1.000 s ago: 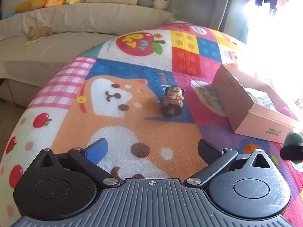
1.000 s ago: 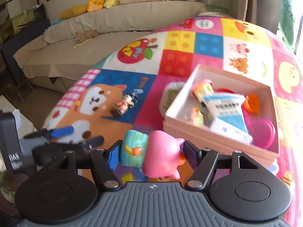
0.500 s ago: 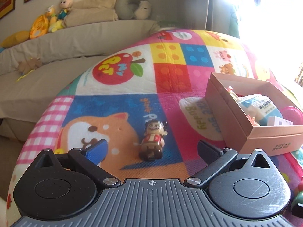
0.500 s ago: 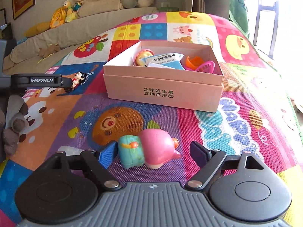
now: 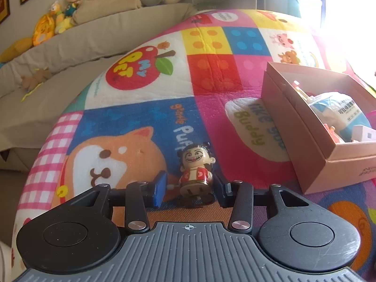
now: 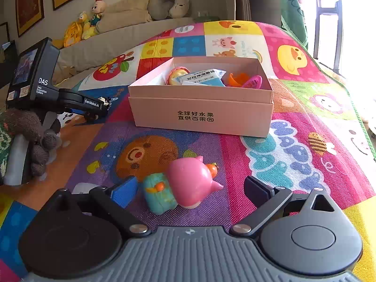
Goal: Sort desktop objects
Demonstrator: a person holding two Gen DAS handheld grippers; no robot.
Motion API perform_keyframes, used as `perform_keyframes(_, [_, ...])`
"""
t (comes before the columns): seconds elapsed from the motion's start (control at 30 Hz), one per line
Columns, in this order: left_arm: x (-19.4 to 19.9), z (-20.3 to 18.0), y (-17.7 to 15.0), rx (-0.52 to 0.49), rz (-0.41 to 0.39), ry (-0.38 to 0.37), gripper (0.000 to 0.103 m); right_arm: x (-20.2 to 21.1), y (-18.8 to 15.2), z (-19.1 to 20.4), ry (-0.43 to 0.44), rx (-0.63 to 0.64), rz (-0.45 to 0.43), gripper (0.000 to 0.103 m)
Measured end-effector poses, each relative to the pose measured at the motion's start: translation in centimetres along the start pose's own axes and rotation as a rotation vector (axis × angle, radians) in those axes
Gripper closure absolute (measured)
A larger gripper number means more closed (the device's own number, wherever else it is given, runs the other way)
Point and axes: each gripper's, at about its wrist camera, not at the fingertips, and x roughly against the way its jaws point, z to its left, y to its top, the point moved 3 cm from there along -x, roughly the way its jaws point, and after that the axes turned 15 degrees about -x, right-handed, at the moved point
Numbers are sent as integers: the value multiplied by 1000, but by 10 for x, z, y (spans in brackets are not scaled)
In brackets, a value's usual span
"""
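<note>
The left gripper stood low over the colourful patchwork play mat, its jaws drawn in around a small wind-up figurine with a grinning face, black hair buns and a red vest. The figurine stood upright on the mat on the blue panel beside the printed orange dog. The black right finger lay against the figurine's side, while a narrow gap showed between the blue-padded left finger and the toy, so a firm two-sided grip could not be confirmed from the left wrist view. The right gripper had just been opening and its jaws stood wide apart. Between them, touched by neither finger, a pink plastic pig-shaped toy with a teal body and orange details lay on its side on the purple panel of the mat. Beyond it sat an open pale pink cardboard box with dark printed characters on its front wall, holding a blue-and-white packet, an orange piece, a pink slotted piece and a round yellow-and-pink toy. In the right wrist view the left gripper's body appeared at the left edge, held in a hand wearing a brown knitted glove, well apart from the box.
</note>
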Motion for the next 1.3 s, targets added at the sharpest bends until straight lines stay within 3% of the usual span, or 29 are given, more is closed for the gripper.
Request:
perform_keyframes(0.23, [62, -21, -42, -56, -26, -118, 56, -6, -1, 3, -30, 9, 24, 2])
perform_keyframes(0.47, [101, -31, -79, -64, -18, -166, 55, -11, -3, 7, -102, 40, 44, 2])
perform_keyframes(0.53, [105, -32, -84, -68, -16, -168, 47, -12, -3, 8, -120, 46, 45, 0])
perform_keyframes(0.8, [99, -28, -81, -63, 5, -113, 25, -13, -4, 9, -140, 41, 54, 0])
perform_keyframes(0.9, [98, -28, -78, -67, 9, -107, 21, -13, 2, 16, -181, 33, 130, 0])
perform_keyframes(1.0, [99, -29, -76, -65, -1, -115, 11, -8, 12, 31, -163, 91, 196, 0])
perform_keyframes(1.13, [99, -34, -73, -50, -8, -151, 10, 1, 20, 54, -177, 213, 117, 0])
perform_keyframes(1.3, [97, -40, -68, -107, -38, -131, 8, -5, 20, 60, -176, 223, 140, 0])
